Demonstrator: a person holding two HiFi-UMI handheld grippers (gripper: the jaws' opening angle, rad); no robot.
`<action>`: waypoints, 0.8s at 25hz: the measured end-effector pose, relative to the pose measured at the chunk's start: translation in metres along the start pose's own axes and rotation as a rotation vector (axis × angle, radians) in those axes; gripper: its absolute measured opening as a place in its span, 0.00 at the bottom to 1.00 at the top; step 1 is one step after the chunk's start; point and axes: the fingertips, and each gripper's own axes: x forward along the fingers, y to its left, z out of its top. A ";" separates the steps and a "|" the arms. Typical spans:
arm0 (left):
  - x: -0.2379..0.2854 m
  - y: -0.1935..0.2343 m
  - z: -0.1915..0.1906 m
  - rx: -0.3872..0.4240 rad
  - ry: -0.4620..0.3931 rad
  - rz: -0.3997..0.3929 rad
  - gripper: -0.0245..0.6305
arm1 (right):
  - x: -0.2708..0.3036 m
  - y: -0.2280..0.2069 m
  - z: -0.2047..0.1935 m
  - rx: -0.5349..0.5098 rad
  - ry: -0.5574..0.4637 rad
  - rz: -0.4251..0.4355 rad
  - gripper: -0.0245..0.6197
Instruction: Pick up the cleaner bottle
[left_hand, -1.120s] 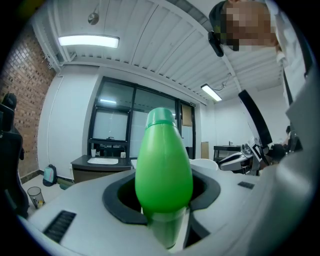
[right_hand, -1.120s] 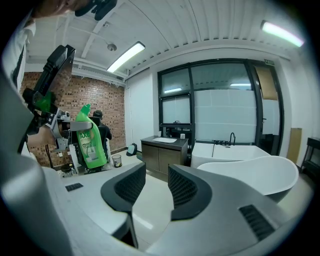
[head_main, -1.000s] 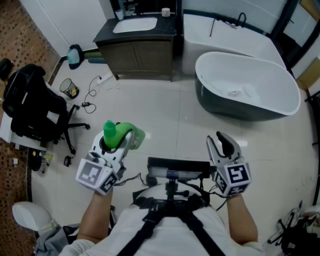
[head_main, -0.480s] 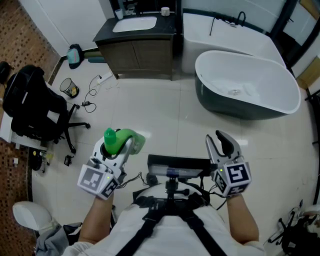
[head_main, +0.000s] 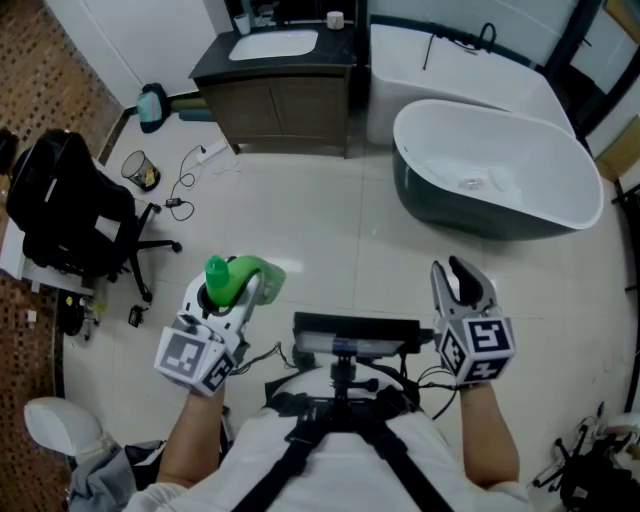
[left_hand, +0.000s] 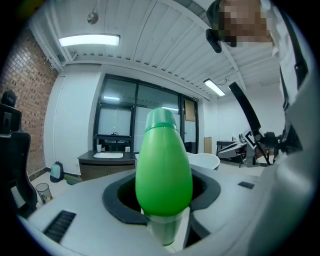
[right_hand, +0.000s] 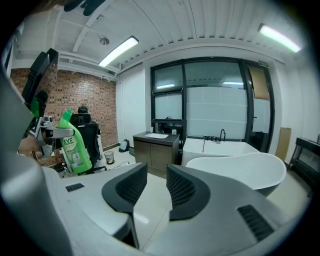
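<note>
The green cleaner bottle is held off the floor in my left gripper, which is shut on its body. In the left gripper view the bottle fills the gap between the jaws, cap end pointing up and away. The right gripper view shows the same bottle upright at the far left, with a white label. My right gripper hovers at the lower right over the floor, open. Its jaws have just been closing, and nothing is between them.
A white freestanding bathtub stands at the upper right. A dark vanity with a sink is at the top middle. At the left are a black office chair, a small waste bin and cables on the tiled floor.
The right gripper's jaws stand a little closer together than before. The left gripper keeps the bottle in about the same place.
</note>
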 end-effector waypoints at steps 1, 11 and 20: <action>0.000 0.002 -0.001 0.002 0.009 0.006 0.31 | 0.001 -0.003 -0.001 0.003 0.008 -0.008 0.24; 0.023 0.007 -0.009 0.003 0.044 -0.010 0.31 | 0.009 -0.010 -0.003 0.006 0.045 -0.033 0.24; 0.038 0.005 -0.007 0.012 0.037 -0.036 0.31 | 0.018 -0.011 0.004 -0.002 0.040 -0.034 0.24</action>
